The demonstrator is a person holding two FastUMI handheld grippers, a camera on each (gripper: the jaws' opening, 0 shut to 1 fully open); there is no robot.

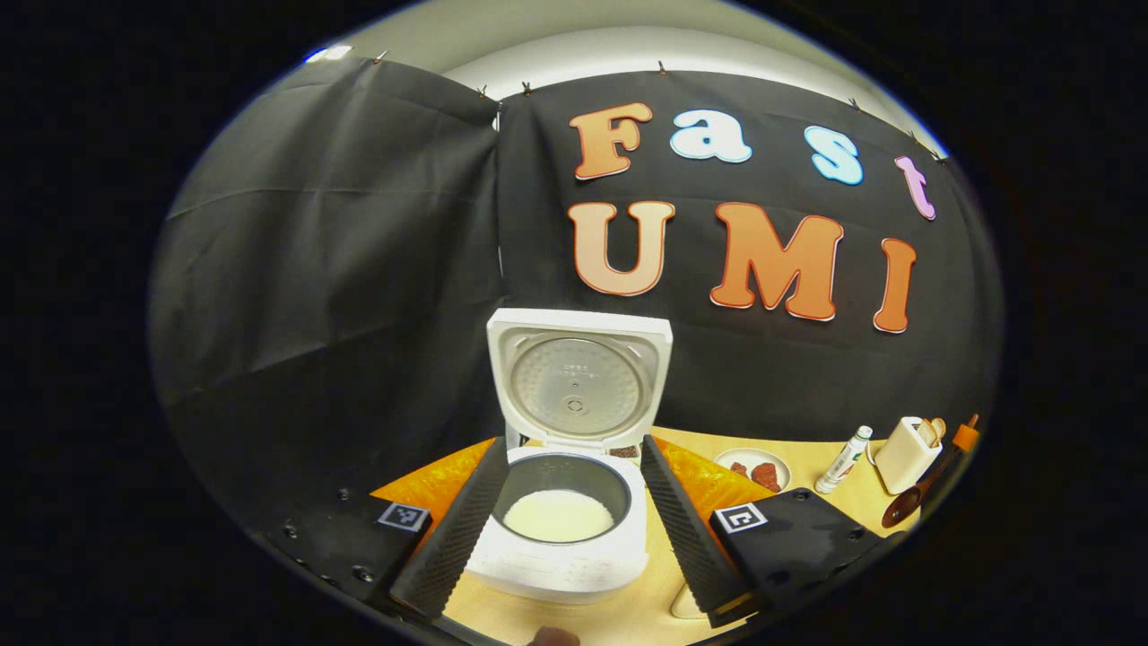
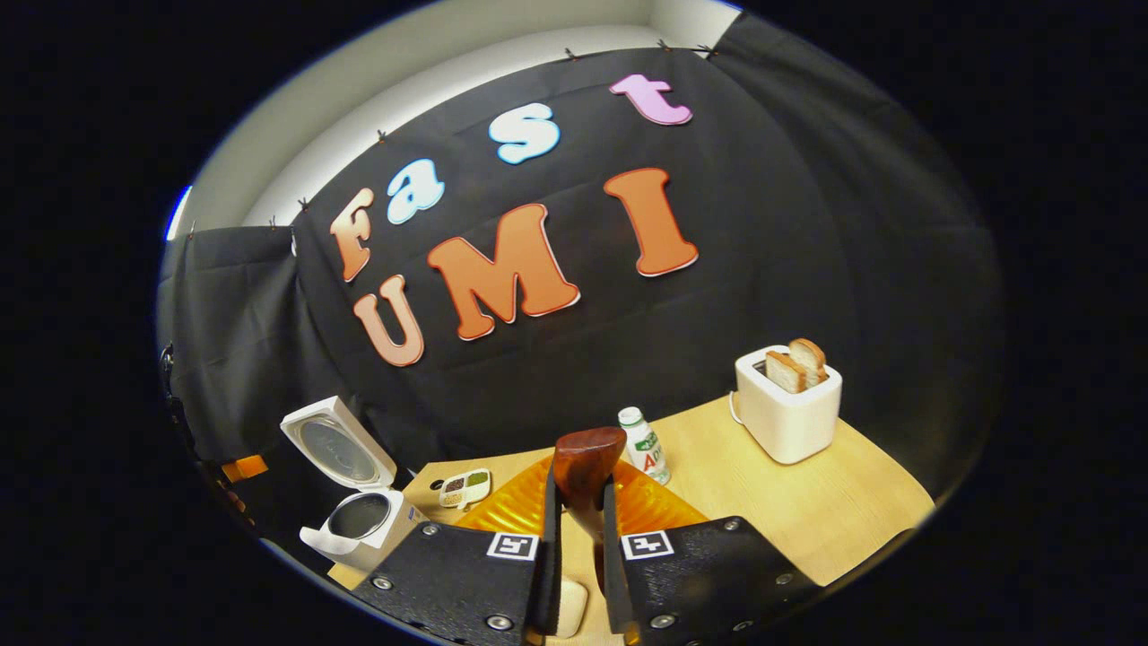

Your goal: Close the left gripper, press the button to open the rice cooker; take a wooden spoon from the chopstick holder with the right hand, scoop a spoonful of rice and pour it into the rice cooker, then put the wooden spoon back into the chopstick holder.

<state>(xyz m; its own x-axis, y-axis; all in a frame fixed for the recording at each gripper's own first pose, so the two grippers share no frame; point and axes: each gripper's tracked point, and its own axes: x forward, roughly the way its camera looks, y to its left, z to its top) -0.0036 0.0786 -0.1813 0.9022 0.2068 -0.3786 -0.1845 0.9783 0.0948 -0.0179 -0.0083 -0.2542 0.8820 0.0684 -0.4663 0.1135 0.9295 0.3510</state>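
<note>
In the left gripper view the rice cooker [image 1: 558, 529] stands on the pale wooden worktop [image 1: 628, 615] with its lid [image 1: 578, 379] swung up and back, and white rice lies in the bottom of the inner pot [image 1: 558, 516]. The left gripper [image 1: 565, 516] is spread wide, one finger on each side of the cooker's body, and grips nothing. An orange mat [image 1: 708, 480] lies behind the cooker. To the right and farther off sit a small plate of reddish food [image 1: 753, 468], a little white bottle [image 1: 844, 459] and a cream chopstick holder [image 1: 906, 453] — the wooden spoon [image 1: 906, 507] shows just beside it, bowl down, in the other gripper. In the right gripper view the right gripper [image 2: 581, 538] is closed narrow on the spoon's handle, with the dark brown bowl standing up above the fingertips. Beyond it are the bottle, the orange mat and a white toaster [image 2: 787, 404] holding two slices of bread, far right. The open cooker sits at the near left, with a small dish of seasonings [image 2: 465, 487] near it.
</note>
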